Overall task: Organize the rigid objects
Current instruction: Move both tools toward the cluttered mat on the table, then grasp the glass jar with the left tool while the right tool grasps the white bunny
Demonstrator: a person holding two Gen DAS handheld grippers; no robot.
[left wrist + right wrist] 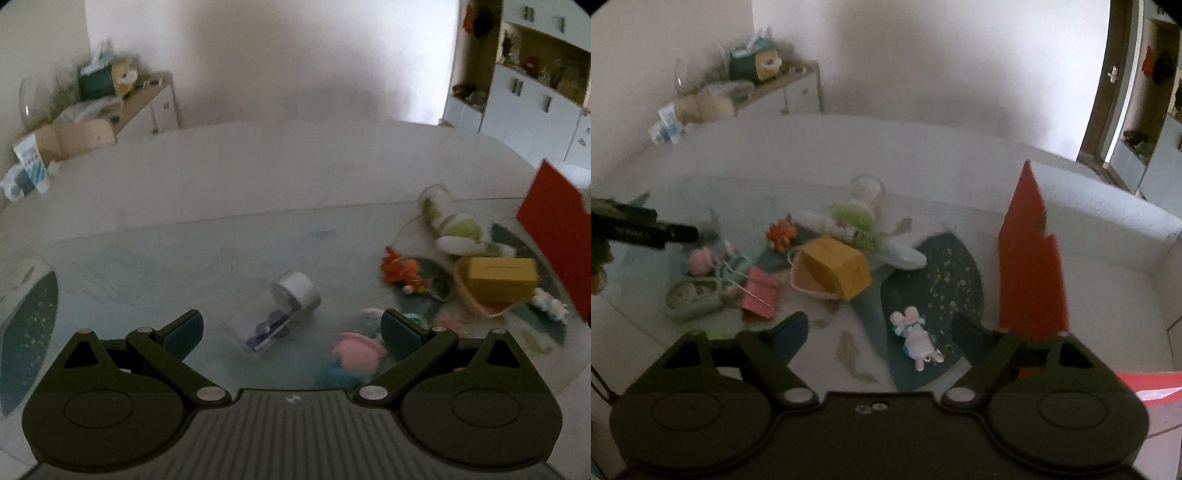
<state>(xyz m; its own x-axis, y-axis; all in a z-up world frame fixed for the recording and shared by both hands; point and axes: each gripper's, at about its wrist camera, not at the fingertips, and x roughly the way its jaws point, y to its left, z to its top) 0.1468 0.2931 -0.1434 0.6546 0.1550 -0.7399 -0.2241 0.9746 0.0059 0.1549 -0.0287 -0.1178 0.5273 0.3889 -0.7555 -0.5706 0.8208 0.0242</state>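
The left gripper (291, 332) is spread wide and holds nothing. A jar (284, 314) lies on its side right between its fingers, long way running from 1 o'clock to 7 o'clock, with purple bits inside. The right gripper (882, 336) is empty too, jaws apart. A bunny (916, 336) lies just ahead at 1 o'clock. A yellow box (836, 267) sits in a pink basket (809, 286).

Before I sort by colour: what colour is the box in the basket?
Mustard yellow box, clearest in the right wrist view.
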